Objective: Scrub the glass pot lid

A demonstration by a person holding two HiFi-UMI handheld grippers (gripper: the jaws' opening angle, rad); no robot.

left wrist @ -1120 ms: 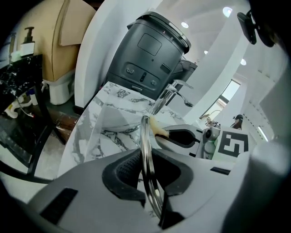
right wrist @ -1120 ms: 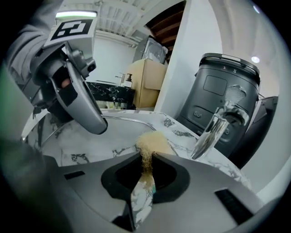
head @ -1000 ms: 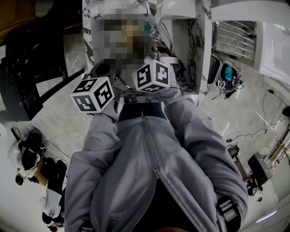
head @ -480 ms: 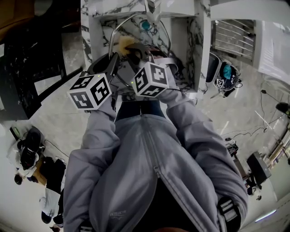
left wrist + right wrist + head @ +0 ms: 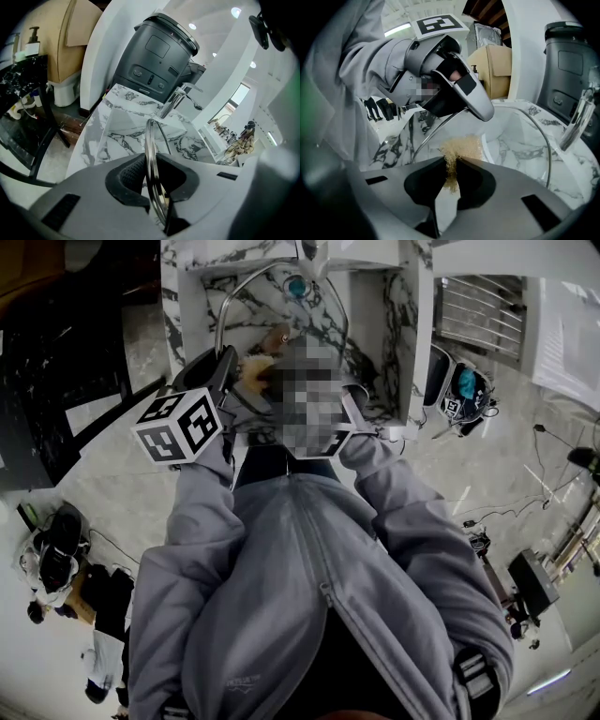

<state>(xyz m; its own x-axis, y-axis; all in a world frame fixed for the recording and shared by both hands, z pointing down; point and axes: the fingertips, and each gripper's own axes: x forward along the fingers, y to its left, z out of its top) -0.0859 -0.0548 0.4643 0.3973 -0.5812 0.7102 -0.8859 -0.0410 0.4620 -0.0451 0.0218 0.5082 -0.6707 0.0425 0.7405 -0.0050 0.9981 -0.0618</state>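
Note:
The glass pot lid (image 5: 513, 140) is held up on edge over the white marble sink (image 5: 375, 343); its metal rim (image 5: 225, 320) arcs across the basin. My left gripper (image 5: 152, 176) is shut on that rim, which runs edge-on between the pads. From the right gripper view the left gripper (image 5: 461, 96) clamps the lid's upper left edge. My right gripper (image 5: 451, 173) is shut on a tan fibrous scrubber (image 5: 460, 149), whose tuft presses against the glass. A mosaic patch hides the right gripper in the head view.
A chrome faucet (image 5: 174, 99) stands behind the basin, with a dark grey appliance (image 5: 157, 56) beyond it. A black counter with bottles (image 5: 21, 89) lies to the left. The person's grey jacket (image 5: 300, 596) fills the lower head view. Gear and cables (image 5: 487, 549) lie on the floor.
The left gripper's marker cube has drifted slightly left and the lid's rim shows higher over the sink. The tan scrubber has shifted a little across the glass.

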